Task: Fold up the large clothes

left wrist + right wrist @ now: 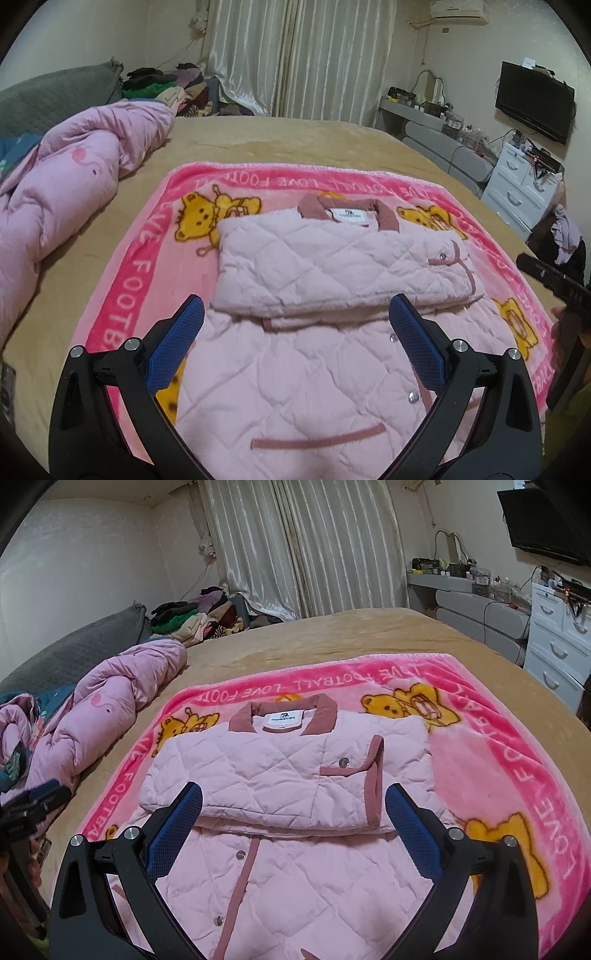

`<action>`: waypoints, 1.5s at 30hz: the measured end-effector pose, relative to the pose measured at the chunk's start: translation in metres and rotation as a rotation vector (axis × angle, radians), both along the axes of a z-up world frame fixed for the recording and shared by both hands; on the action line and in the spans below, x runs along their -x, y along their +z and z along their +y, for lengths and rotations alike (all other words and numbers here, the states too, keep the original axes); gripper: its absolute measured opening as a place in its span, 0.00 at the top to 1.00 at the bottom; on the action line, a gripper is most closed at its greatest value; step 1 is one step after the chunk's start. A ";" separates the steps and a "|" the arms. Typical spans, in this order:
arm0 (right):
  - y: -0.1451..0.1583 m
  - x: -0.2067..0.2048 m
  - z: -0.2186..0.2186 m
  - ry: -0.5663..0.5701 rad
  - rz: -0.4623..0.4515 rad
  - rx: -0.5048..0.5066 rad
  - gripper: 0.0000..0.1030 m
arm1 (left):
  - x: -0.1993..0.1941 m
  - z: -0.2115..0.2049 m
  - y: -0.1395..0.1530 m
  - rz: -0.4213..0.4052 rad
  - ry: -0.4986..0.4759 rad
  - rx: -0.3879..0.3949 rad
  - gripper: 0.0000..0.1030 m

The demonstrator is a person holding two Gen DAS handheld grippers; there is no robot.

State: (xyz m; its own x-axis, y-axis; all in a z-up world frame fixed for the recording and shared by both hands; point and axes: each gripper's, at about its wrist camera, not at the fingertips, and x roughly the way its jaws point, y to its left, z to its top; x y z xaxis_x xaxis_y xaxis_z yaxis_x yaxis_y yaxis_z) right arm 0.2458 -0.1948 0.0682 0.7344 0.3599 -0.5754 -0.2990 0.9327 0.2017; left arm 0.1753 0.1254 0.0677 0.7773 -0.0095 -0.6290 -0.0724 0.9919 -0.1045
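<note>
The left tongs (295, 325) are hovering with jaws apart, holding nothing, above the jacket (332, 266). The jacket is lying on a blanket (147, 280) on the bed (258, 140), sleeves folded across its chest. The right tongs (293, 812) are likewise hovering apart and empty.

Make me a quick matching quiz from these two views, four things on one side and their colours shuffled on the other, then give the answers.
Things:
1. quilted jacket
2. jacket collar
3. bedsheet
4. claw pads

Colours:
A. blue
B. tan
C. pale pink
D. dusty rose

Pairs: 1-C, 2-D, 3-B, 4-A
</note>
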 end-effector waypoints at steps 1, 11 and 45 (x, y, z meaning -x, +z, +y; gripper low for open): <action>0.000 0.001 0.001 0.004 0.002 0.002 0.04 | 0.004 0.001 -0.002 0.001 0.004 0.006 0.09; 0.006 0.019 -0.002 0.025 -0.007 -0.014 0.04 | 0.036 0.006 -0.005 0.012 0.045 0.045 0.09; -0.004 0.085 -0.051 0.063 0.007 -0.006 0.04 | 0.113 -0.008 -0.015 0.074 0.135 0.004 0.09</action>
